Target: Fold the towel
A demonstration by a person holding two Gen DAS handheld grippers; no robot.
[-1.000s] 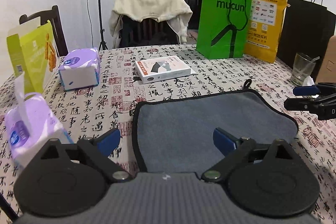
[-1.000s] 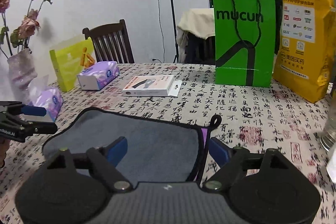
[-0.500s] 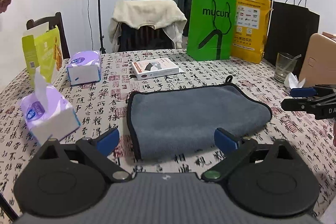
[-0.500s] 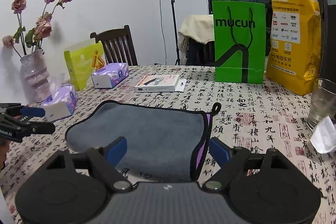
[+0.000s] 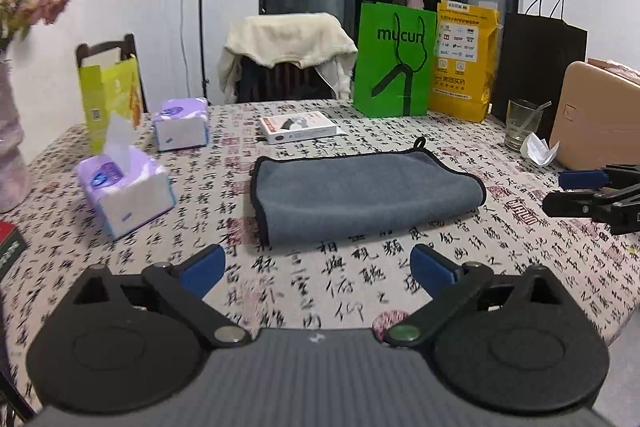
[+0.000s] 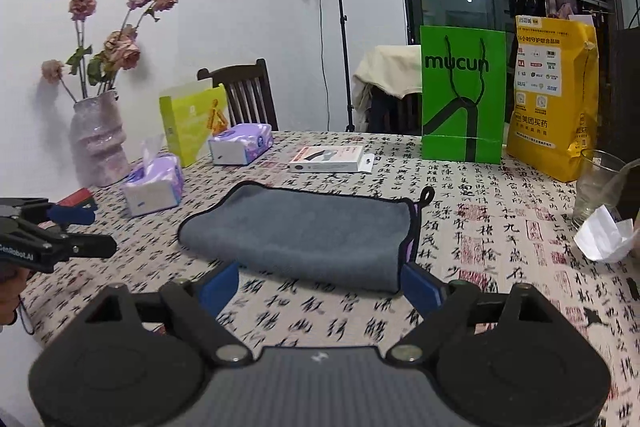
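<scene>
A grey towel [image 5: 360, 193] with a black hem lies folded flat on the patterned tablecloth; it also shows in the right wrist view [image 6: 304, 231], with a purple underside at its right edge. My left gripper [image 5: 318, 267] is open and empty, back from the towel's near edge. My right gripper [image 6: 320, 281] is open and empty, just in front of the towel. Each gripper shows in the other's view, the right one [image 5: 576, 191] to the towel's right and the left one [image 6: 76, 231] to its left, both apart from it.
Two purple tissue boxes [image 5: 124, 191] [image 5: 182, 125] stand left. A white box [image 5: 298, 127] lies behind the towel. A green bag [image 5: 394, 67], a yellow bag [image 5: 466, 59] and a glass [image 5: 522, 125] with crumpled paper [image 6: 604, 235] stand at the back right. A vase [image 6: 96, 143] stands far left.
Both grippers have pulled back and up from the towel, which now lies farther ahead on the table. Both stayed open and empty.
</scene>
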